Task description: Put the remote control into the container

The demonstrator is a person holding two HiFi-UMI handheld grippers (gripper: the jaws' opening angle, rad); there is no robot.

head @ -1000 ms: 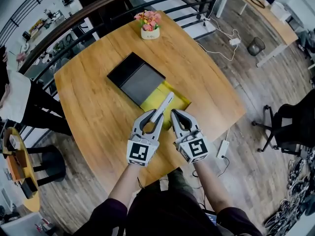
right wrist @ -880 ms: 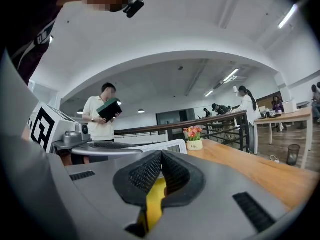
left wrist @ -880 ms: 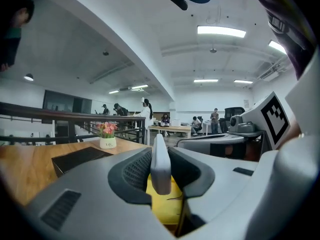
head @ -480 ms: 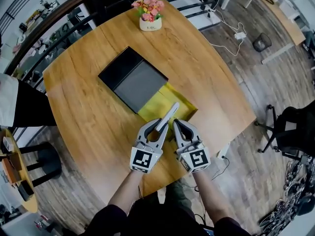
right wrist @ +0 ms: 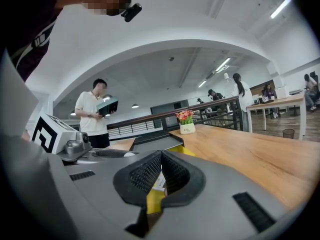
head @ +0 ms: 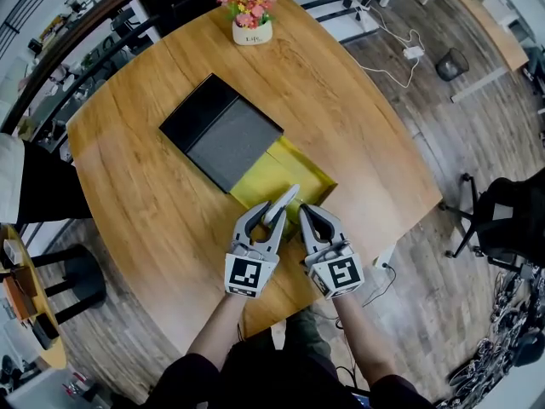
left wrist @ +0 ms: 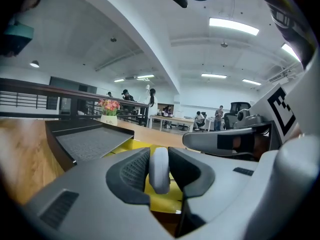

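Left gripper [head: 262, 221] pinching remote [left wrist: 160, 169] by one end, remote poking out over near edge of yellow box [head: 300, 165]. Right gripper [head: 308, 216] jaws pressed together, empty. Risk imo: let go here, remote clips rim, tips onto table [head: 153, 186].

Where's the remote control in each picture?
Head view: remote control near the middle, held in the left gripper.
Left gripper view: remote control low centre, clamped between the jaws.
Right gripper view: not clearly in it.
Shared landmark: the flower pot.
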